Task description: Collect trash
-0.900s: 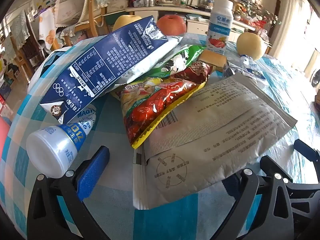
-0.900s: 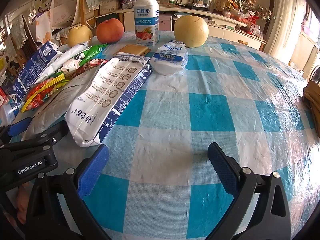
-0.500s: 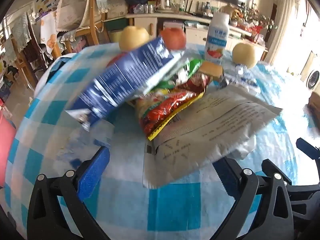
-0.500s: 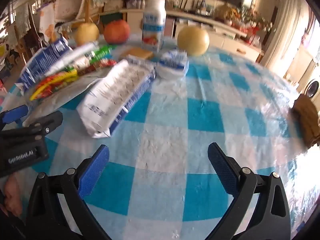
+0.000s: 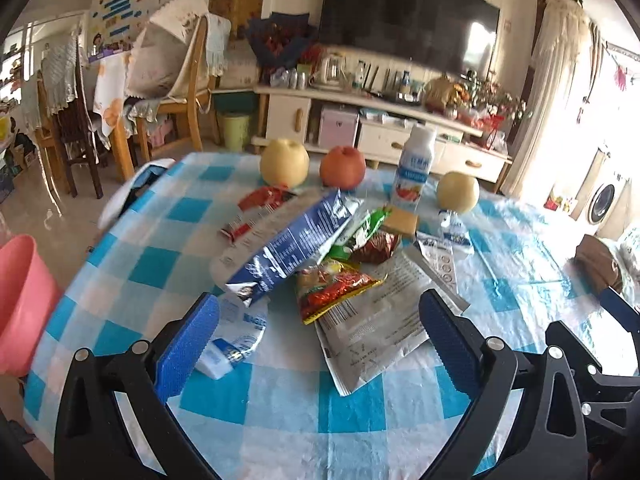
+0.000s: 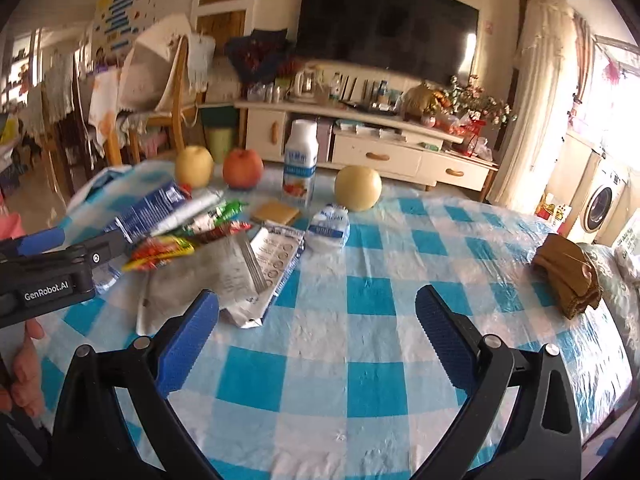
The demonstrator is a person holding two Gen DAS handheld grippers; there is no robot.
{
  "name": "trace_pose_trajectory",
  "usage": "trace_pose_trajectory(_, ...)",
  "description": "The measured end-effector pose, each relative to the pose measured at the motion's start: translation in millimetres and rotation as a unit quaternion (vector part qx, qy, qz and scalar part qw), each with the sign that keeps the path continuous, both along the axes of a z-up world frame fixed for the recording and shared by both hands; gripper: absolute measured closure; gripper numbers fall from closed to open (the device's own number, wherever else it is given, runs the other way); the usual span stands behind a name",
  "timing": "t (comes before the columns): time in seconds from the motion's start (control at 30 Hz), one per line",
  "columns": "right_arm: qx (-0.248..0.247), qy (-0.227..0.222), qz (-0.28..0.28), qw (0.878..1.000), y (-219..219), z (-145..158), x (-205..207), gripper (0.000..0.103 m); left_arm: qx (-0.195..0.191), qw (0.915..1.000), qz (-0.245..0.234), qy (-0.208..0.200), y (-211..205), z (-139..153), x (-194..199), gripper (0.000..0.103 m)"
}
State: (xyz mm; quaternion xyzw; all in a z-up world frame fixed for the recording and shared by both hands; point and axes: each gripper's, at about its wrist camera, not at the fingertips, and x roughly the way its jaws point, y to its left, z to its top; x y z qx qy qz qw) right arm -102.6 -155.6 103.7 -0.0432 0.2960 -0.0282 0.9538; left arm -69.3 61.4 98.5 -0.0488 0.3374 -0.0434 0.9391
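Blue-and-white checked cloth covers the table (image 5: 280, 408), with a TV cabinet (image 6: 360, 148) and chairs seen behind it.

Both grippers are held above the near edge of the table, aimed across it. The left gripper (image 5: 318, 340) is spread wide and holds nothing; its blue pads (image 5: 186, 346) frame the near end of the trash pile. The right gripper (image 6: 316, 338) is likewise wide and empty, over bare cloth, with the left tool's black body seen at its left edge and fingers of a hand (image 6: 24, 364) below that.

Trash is heaped just beyond the left gripper: a grey paper bag (image 5: 376, 320) lies nearest, a red-yellow snack pack (image 5: 336, 284) rests on it, and a blue bag (image 5: 288, 248) is propped over both. A small white bottle (image 5: 236, 336) lies on its side, partly hidden behind the left pad. Green and dark red wrappers are tucked under the pile, mostly covered. A white pouch (image 6: 330, 226) lies beside a blue-edged bag (image 6: 272, 268).

Farther back stand a milk bottle (image 5: 416, 172), two pears and an apple (image 5: 343, 167). A pink bin (image 5: 20, 300) is cut off at the left. Print on the packs is too blurred to read.
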Motion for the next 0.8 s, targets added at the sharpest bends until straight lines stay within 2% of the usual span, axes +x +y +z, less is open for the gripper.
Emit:
trace_pose_trajectory(0.17,0.003,-0.024,-0.01,1.0,6.9,14.7,-23.0,0.004,-0.003,0.9996,0.005,-0.029,9.4,15.0,-20.4,0.005)
trace_pose_trajectory(0.33,0.007,-0.052,-0.012,0.999,12.8,27.6,-48.4,0.004,-0.022,0.9978,0.009,-0.062,21.8,25.6,-41.9,0.005)
trace_pose_trajectory(0.8,0.017,-0.084,-0.02,0.996,9.6,44.0,-97.8,0.004,-0.034,0.9977,0.029,-0.051,45.8,17.1,-81.9,0.005)
